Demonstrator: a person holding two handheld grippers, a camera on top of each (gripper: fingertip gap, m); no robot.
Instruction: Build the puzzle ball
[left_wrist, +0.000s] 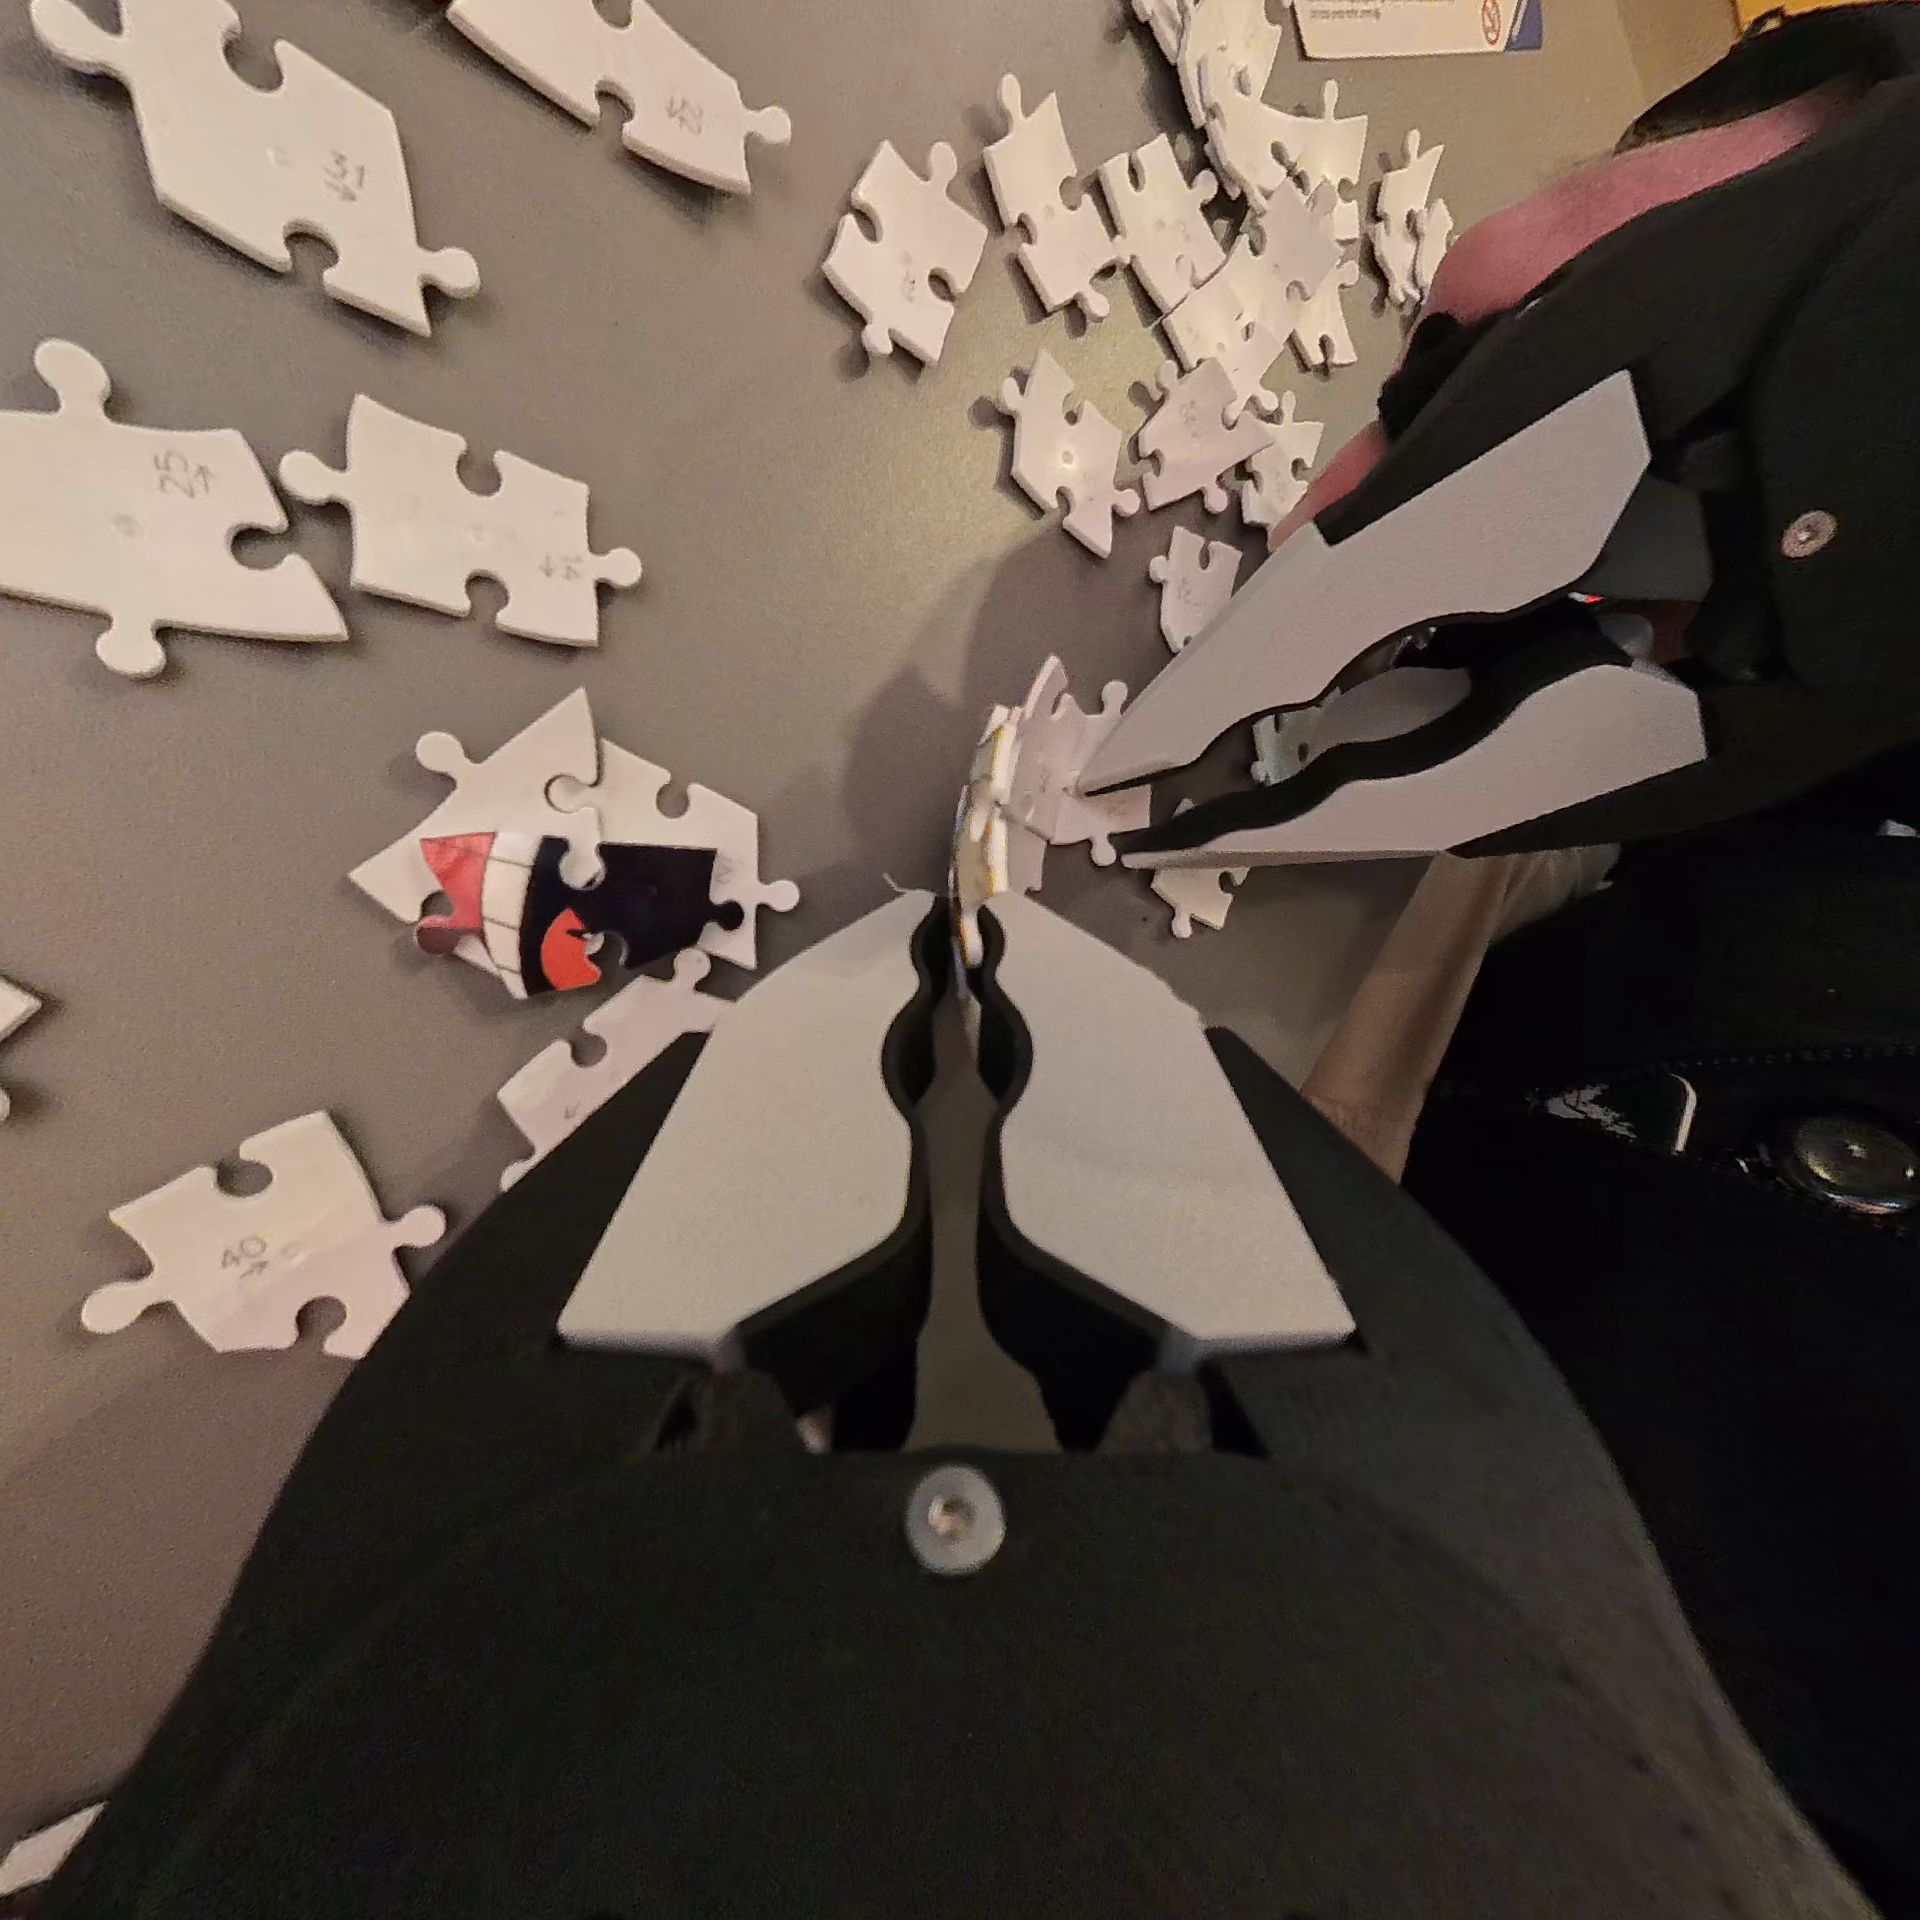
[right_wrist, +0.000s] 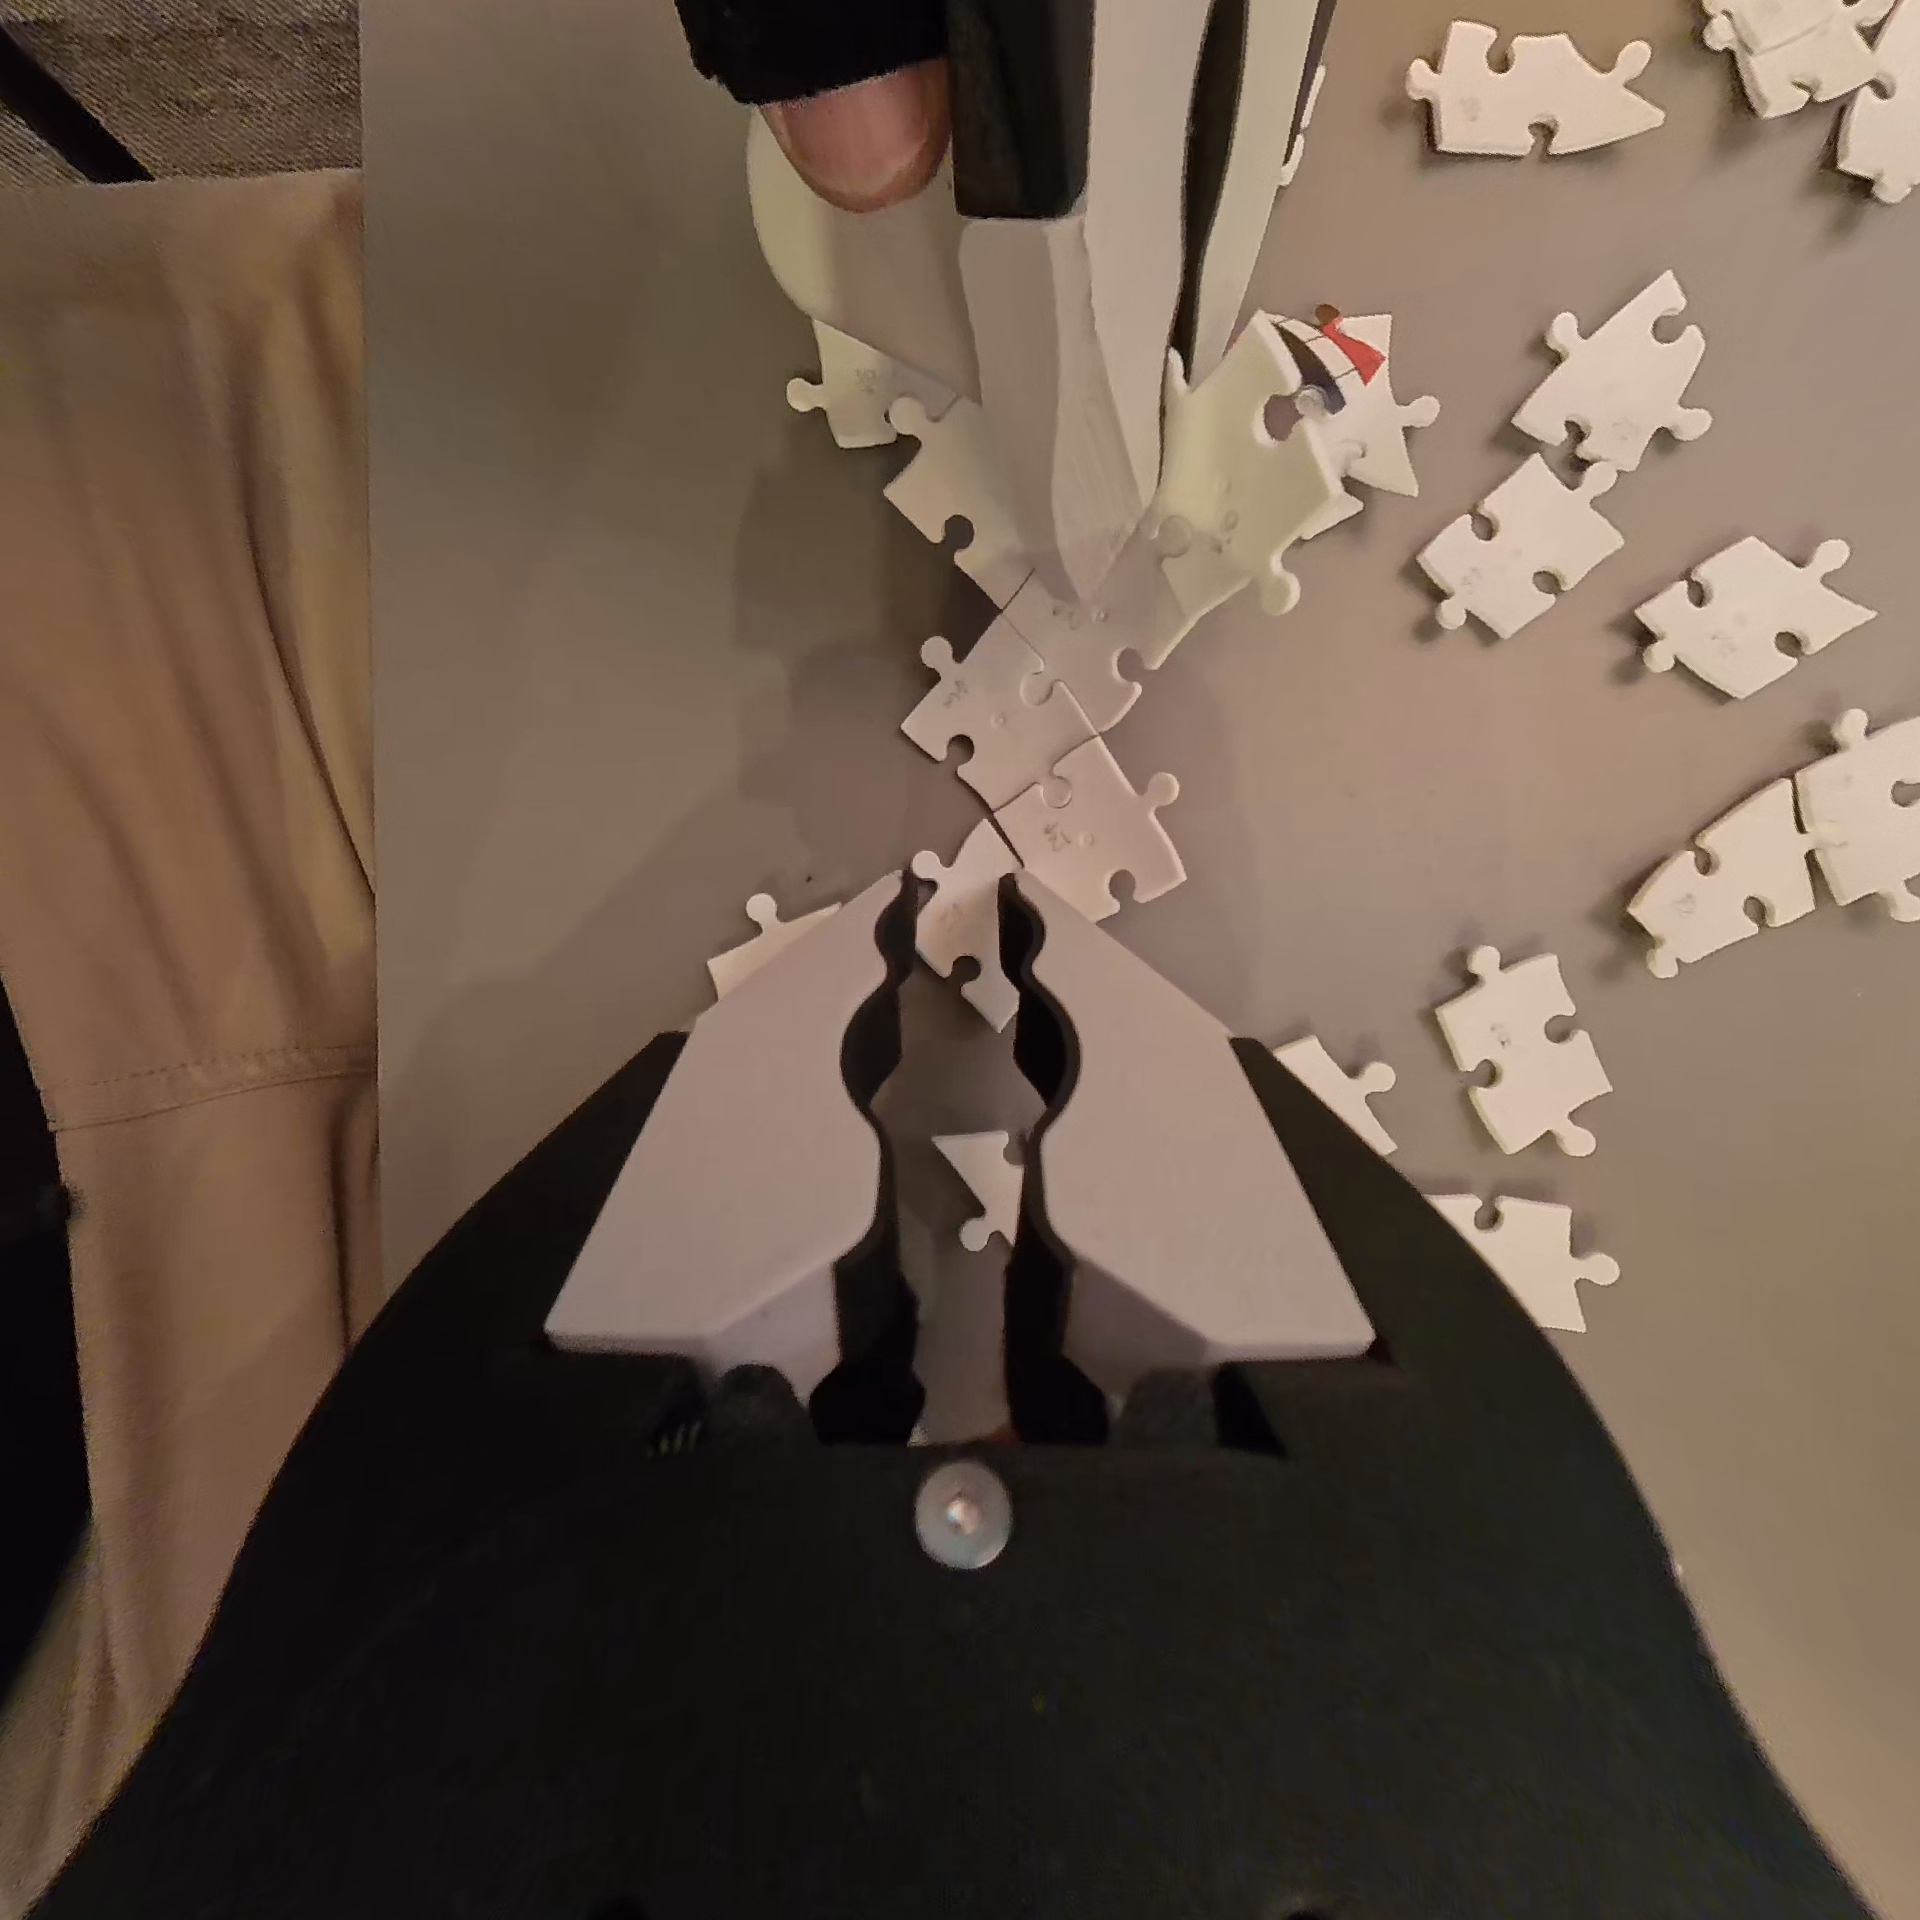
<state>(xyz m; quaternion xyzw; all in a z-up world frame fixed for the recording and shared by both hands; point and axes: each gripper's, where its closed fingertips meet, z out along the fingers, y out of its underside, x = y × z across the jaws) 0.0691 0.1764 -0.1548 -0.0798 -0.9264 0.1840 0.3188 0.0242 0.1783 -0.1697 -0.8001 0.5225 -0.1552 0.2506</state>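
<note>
A short curved chain of joined white puzzle pieces (right_wrist: 1049, 727) is held above the grey table (right_wrist: 582, 623), between the 2 grippers. About 5 or 6 linked pieces are counted in the right wrist view; the exact number cannot be told, since the far end is covered. The left gripper (left_wrist: 961, 920) is clamped on one end of the chain, its fingers nearly together with only the thin edge of a piece between them. The right gripper (right_wrist: 956, 894) is closed on the opposite end piece, fingers pressed to either side of it.

Progress is judged as early. Only this strip and a small joined cluster with a red and black print (left_wrist: 582, 883) are assembled; no rounded shell is formed yet. Most of the work is judged to remain: many loose pieces (left_wrist: 1195, 291) lie scattered, blank side up, some in a heap.

The chain is shown face-on in the right wrist view, so its joints and curve are readable; in the left wrist view it appears edge-on only. The wider spread of loose pieces and a printed card (left_wrist: 1423, 26) at the table's far edge are shown only in the left wrist view. A thumb (right_wrist: 852, 135) and tan fabric (right_wrist: 177, 675) beside the table are shown clearly in the right wrist view.
</note>
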